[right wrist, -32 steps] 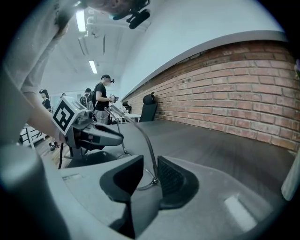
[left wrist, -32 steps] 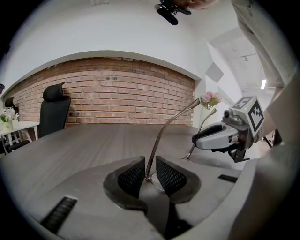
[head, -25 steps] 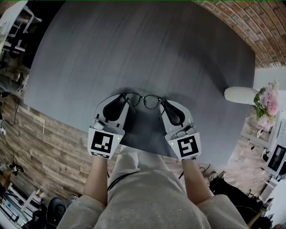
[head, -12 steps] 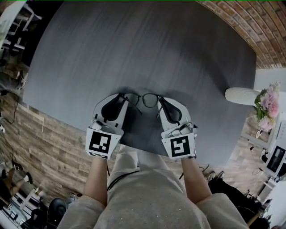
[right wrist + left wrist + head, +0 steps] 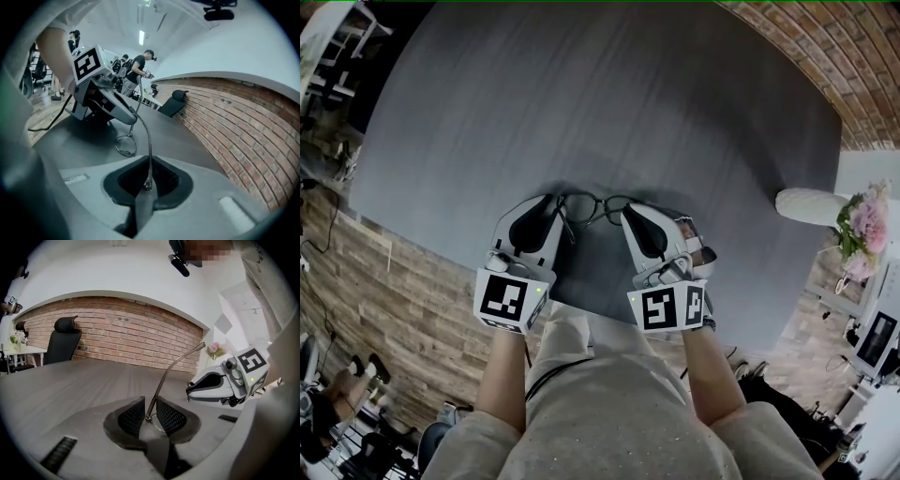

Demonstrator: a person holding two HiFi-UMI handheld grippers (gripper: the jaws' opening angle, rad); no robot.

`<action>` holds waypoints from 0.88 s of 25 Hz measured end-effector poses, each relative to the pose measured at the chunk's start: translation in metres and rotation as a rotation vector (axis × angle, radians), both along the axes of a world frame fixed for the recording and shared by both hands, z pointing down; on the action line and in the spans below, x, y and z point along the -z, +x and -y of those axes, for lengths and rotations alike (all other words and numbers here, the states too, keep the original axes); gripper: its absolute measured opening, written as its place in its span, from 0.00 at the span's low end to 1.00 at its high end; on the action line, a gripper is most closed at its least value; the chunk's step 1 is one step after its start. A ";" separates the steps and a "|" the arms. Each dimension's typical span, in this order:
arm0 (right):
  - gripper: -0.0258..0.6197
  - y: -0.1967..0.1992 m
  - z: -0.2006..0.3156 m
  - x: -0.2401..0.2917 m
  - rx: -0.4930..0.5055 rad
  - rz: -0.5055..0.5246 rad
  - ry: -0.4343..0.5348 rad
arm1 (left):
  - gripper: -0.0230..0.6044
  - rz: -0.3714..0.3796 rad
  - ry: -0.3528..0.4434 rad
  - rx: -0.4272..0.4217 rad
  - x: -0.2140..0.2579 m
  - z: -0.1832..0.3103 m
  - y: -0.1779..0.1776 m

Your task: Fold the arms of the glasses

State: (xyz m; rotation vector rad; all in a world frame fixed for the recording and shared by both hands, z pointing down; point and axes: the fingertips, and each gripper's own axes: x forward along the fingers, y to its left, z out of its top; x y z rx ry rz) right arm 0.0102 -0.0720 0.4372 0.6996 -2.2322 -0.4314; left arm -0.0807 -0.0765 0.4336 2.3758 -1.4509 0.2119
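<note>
Thin black-rimmed glasses (image 5: 592,208) are held just above the grey table (image 5: 581,94), near its front edge, between my two grippers. My left gripper (image 5: 557,212) is shut on the frame at its left end; in the left gripper view the pads (image 5: 132,416) pinch the hinge while one arm (image 5: 178,363) rises up to the right. My right gripper (image 5: 625,217) is rolled onto its side. Its jaws have just been closing, with the glasses' thin arm (image 5: 149,150) between them, and now pinch it. A lens (image 5: 125,144) hangs beyond, below the left gripper (image 5: 105,98).
A white vase (image 5: 811,202) with pink flowers (image 5: 861,225) stands at the table's right edge. A black office chair (image 5: 63,341) sits at the far side by a brick wall (image 5: 126,338). People (image 5: 138,70) stand beyond the table.
My right gripper has rolled onto its side and shifted left toward the left gripper, turning its end of the glasses with it. The left gripper has barely moved.
</note>
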 end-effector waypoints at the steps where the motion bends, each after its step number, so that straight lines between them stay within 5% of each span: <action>1: 0.07 -0.002 0.000 -0.001 0.013 -0.016 0.007 | 0.15 -0.003 0.000 0.001 0.000 0.000 -0.001; 22: 0.07 -0.015 0.000 -0.022 0.226 -0.282 0.161 | 0.15 -0.012 -0.008 0.004 -0.002 -0.006 -0.002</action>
